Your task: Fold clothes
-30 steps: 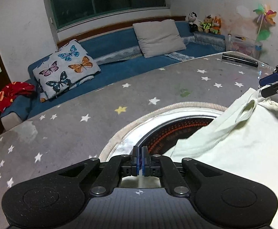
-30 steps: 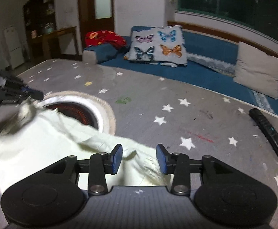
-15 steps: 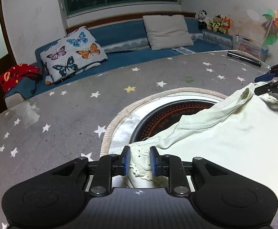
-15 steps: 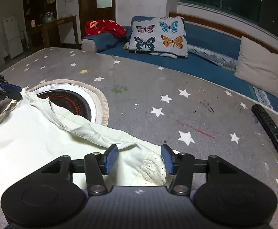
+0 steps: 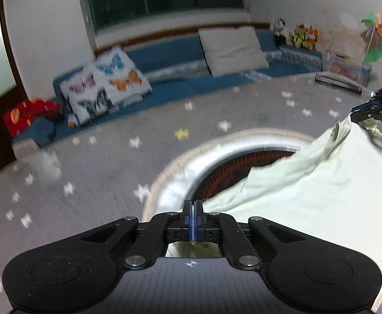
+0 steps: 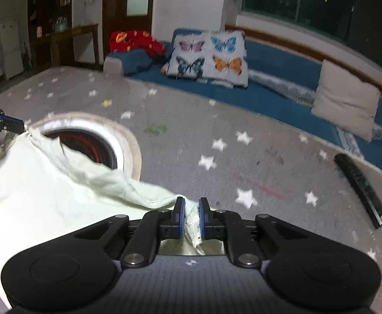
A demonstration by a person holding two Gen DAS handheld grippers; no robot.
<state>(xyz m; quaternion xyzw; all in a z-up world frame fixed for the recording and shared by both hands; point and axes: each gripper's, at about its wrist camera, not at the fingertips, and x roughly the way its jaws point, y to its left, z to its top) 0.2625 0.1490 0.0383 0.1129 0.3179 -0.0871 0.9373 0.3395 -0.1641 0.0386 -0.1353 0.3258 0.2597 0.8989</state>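
left claw: its jaws have just closed. The blue pads meet on a thin edge of the garment, and some cloth shows under them.
right claw: its jaws have just been closing. A bunched lace-like corner of the garment is pinched between the pads, with a small gap remaining.
garment: pale cream, spread between the two claws. It lies on the bench, and its far edge hangs over part of the round opening.
round opening: a ring with a pale braided rim in the bench cover. Red and dark pattern is inside; what it is I cannot say surely, the view is blurred.
bench: covered with grey cloth printed with white stars and one yellow star.
remote control: black, near the right edge of the bench, well apart from the garment.
sofa: blue, behind the bench.
butterfly cushion: on the sofa.
plain cushion: pale, also on the sofa.
red cloth: at the sofa end.
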